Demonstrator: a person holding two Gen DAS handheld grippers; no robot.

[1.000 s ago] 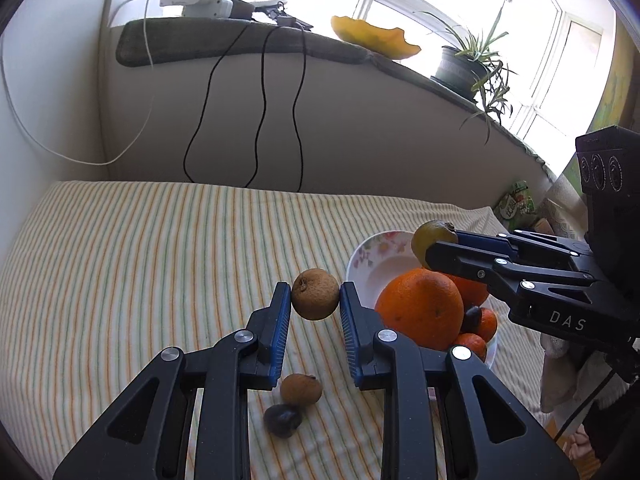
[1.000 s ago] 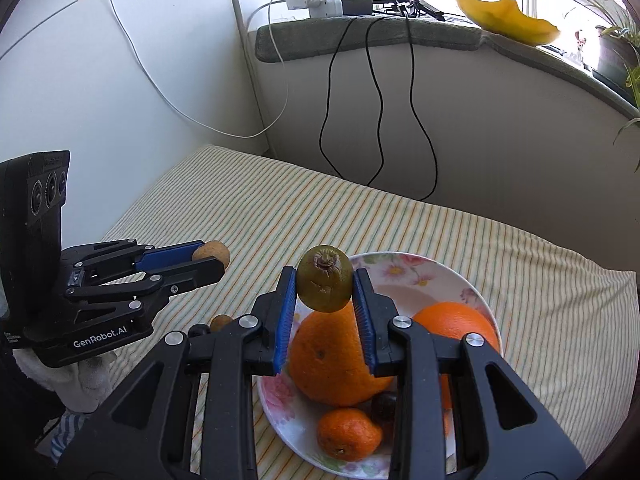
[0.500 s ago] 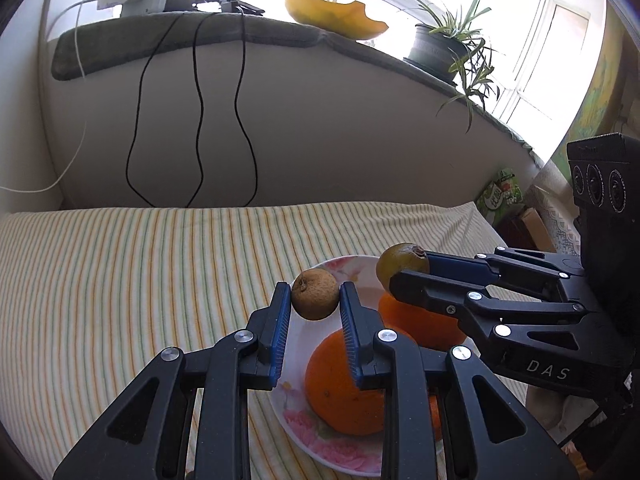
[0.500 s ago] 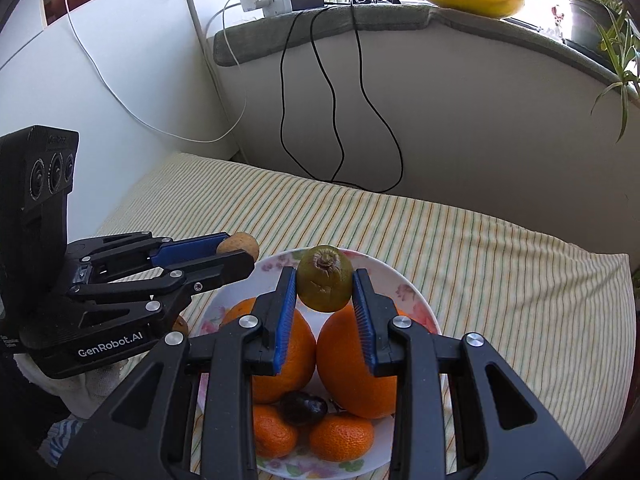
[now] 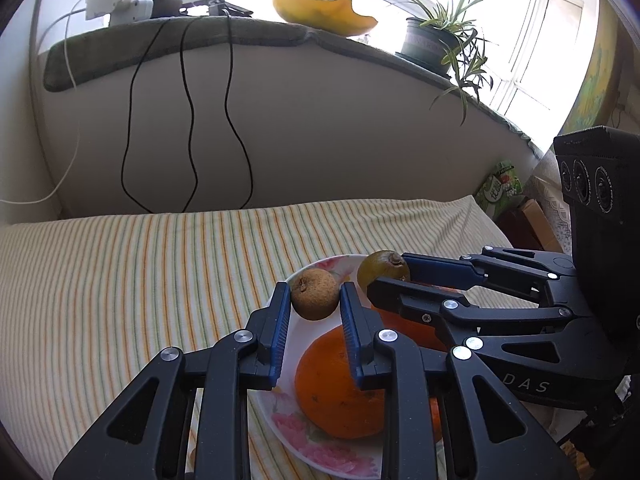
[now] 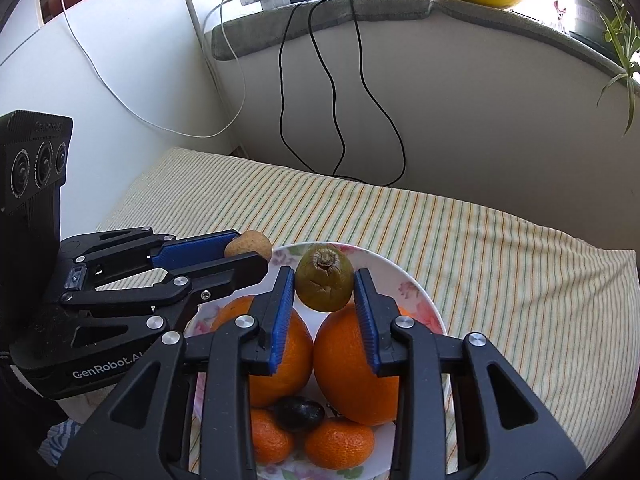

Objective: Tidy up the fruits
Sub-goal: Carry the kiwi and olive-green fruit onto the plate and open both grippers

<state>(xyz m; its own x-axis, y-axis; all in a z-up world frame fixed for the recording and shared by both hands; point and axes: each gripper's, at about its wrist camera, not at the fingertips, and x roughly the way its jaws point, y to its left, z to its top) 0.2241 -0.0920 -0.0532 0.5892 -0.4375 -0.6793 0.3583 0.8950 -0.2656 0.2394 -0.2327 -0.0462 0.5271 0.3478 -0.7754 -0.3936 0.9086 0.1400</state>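
Note:
My left gripper [image 5: 314,300] is shut on a small brown round fruit [image 5: 313,294] and holds it above the near left rim of a white floral plate [image 5: 316,444]. My right gripper [image 6: 324,286] is shut on a green kiwi-like fruit [image 6: 325,278] above the same plate [image 6: 416,296]. The plate holds two large oranges [image 6: 352,364], two small tangerines [image 6: 338,442] and a dark plum [image 6: 299,408]. Each gripper shows in the other's view: the right gripper [image 5: 384,276] and the left gripper [image 6: 250,250].
The plate sits on a striped cloth [image 5: 132,272] over the table. A curved wall with hanging black cables [image 5: 188,120] rises behind. The sill carries a power strip [image 5: 116,2], a yellow dish [image 5: 324,14] and a potted plant [image 5: 440,44].
Both grippers, each still holding its fruit, have moved further over the plate. The two small fruits on the cloth, seen a second ago, are out of view.

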